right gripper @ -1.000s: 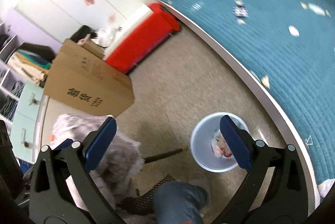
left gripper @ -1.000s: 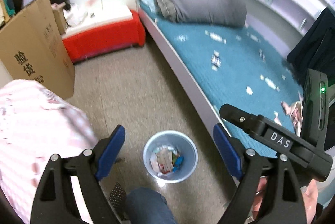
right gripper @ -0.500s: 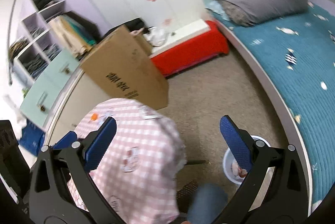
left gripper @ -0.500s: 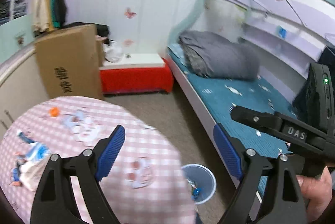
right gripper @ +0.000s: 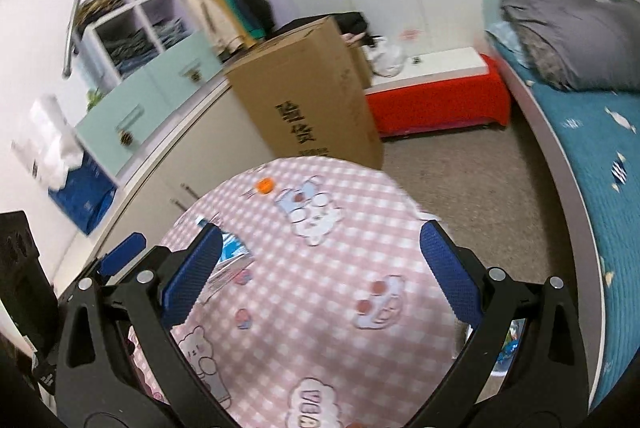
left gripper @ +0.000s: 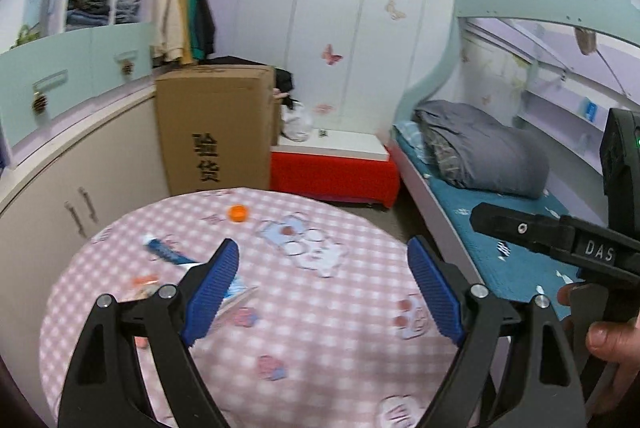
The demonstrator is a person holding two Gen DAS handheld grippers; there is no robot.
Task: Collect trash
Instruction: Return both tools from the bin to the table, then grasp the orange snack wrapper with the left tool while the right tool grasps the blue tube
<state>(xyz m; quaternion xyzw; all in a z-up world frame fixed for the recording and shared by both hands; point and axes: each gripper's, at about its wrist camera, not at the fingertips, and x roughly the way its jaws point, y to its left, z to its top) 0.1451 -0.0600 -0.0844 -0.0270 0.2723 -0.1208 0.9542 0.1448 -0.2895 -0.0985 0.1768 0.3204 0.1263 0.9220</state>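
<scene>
Both grippers hang above a round surface (left gripper: 320, 308) covered in a pink-and-white checked cloth printed with cartoon bears. The left gripper (left gripper: 324, 292), black-framed with ribbed blue pads, has its jaws wide apart and nothing between them; under the gap lies only bare cloth. The right gripper (right gripper: 320, 276), of the same build, also stands wide apart and empty over the middle of the cloth.

The trash lies on the far left part of the surface. A small orange bottle cap (left gripper: 237, 214) sits near the far edge, well apart from both grippers. Nearer, a crumpled blue-and-white wrapper (left gripper: 168, 252) lies just beyond the left gripper's left pad, which partly hides it; in the right wrist view the same wrapper (right gripper: 232, 252) shows beside the right gripper's left pad. Small orange and pink scraps (left gripper: 144, 282) lie near it, too blurred to name.

At the lower right of the right wrist view, behind the gripper's frame, a sliver of a pale bin (right gripper: 508, 348) with coloured litter inside shows on the floor beside the surface.

Beyond the surface stand a tall brown cardboard box (left gripper: 216, 131) with black printed characters, a low red bench (left gripper: 332, 171) and a bed with a teal quilted cover (right gripper: 600, 163) carrying a folded grey blanket (left gripper: 480, 155).
</scene>
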